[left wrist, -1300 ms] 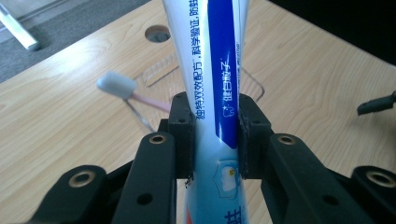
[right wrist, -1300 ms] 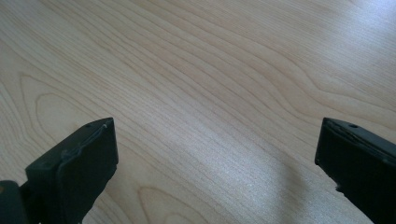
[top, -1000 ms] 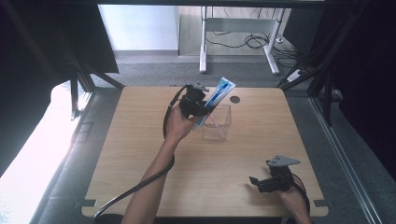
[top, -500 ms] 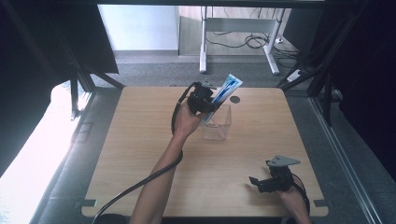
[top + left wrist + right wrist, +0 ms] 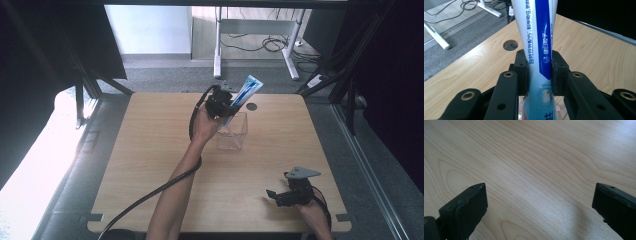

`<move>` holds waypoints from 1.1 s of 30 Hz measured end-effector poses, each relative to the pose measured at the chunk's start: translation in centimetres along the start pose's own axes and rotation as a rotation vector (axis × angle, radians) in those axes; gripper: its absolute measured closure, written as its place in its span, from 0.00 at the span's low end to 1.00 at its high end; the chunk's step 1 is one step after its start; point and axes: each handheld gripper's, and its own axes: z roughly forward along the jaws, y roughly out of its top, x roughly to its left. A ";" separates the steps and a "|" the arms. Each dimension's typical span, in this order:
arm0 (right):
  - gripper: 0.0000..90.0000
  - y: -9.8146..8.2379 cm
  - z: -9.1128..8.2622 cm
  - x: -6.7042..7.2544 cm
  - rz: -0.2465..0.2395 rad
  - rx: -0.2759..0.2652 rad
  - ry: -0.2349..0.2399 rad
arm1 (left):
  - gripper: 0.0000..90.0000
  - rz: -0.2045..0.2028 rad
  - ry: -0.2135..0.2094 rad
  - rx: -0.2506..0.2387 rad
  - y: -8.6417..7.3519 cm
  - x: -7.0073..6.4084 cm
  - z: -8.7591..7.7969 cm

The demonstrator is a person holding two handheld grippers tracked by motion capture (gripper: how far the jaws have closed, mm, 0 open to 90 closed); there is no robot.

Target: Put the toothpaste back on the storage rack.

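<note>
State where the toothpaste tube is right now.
In the high view the toothpaste tube is clamped in the left gripper, tilted over the clear container near the table's far edge.

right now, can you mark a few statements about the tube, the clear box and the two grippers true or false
1. The left gripper is clamped on the toothpaste tube. True.
2. The tube lies flat on the table. False: it is held tilted over the clear box, its top end pointing up and away.
3. The right gripper holds a cup. False: its jaws stand wide apart with bare wood between them.
4. The right gripper sits near the table's front right corner, far from the clear box. True.
5. The clear box stands at the table's left edge. False: it stands about midway across, toward the far side.
</note>
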 end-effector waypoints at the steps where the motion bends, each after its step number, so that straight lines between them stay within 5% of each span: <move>1: 0.00 0.0 0.0 0.0 -0.001 -0.001 0.000 | 0.80 0.001 0.002 -0.001 0.0 0.0 0.2; 12: 0.00 -0.1 0.0 -0.1 0.004 -0.003 0.003 | 0.80 0.001 0.017 -0.014 -0.7 0.2 2.1; 33: 0.00 -0.1 0.0 -0.2 0.003 -0.002 0.003 | 0.79 0.066 0.002 0.007 -2.4 -0.8 4.0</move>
